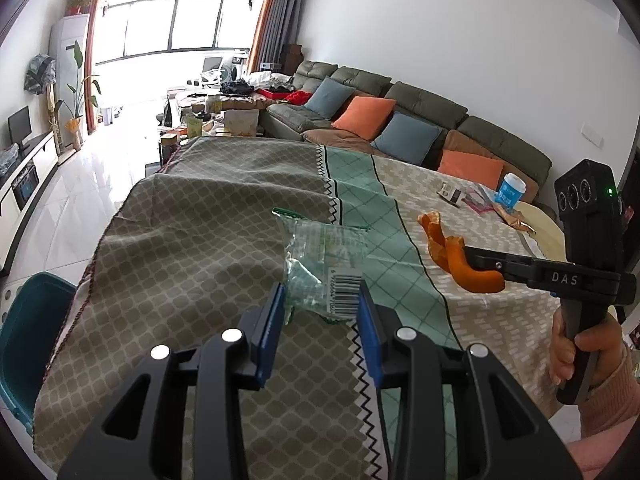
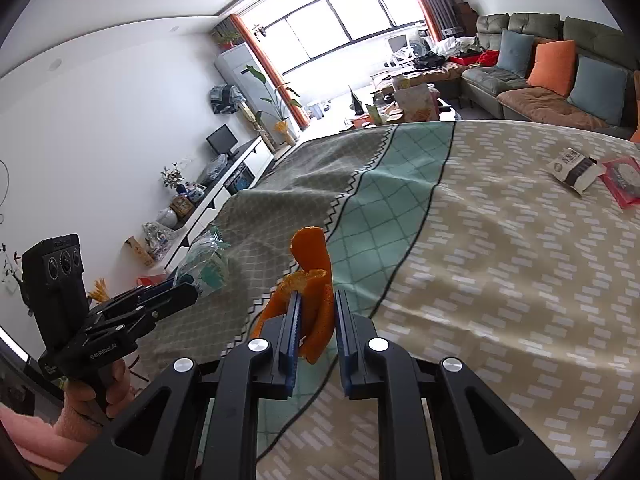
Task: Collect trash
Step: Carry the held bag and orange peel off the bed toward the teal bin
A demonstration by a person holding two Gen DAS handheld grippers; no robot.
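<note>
A crumpled clear plastic wrapper [image 1: 324,256], printed in green and bearing a barcode, is gripped between the blue pads of the left claw [image 1: 321,300]; the jaws are held partly apart by its bulk, and the wrapper is raised above the patterned cloth [image 1: 192,240] that covers the worktop. In the right wrist view the same wrapper [image 2: 208,264] is seen at about nine o'clock from the frame centre, projecting from the left claw [image 2: 180,292].

A strip of orange peel [image 2: 316,288] is clamped in the right claw [image 2: 318,312], whose jaws are narrowly spaced and pressed on the peel; the strip is curled upward beyond the tips and hangs below them. In the left wrist view this peel [image 1: 476,268] is seen at three o'clock from the wrapper, held clear of the cloth by the right claw [image 1: 474,260].

Farther out, a second piece of orange peel [image 1: 434,232] appears at about one o'clock from the wrapper; whether it is joined to the held strip cannot be told. Beyond it, at two o'clock near the worktop's far edge, a small printed packet [image 1: 451,193], a red wrapper [image 1: 478,202] and a blue cup [image 1: 510,192] are seen. Each claw handle is grasped by a hand in a pink sleeve [image 1: 608,396].
</note>
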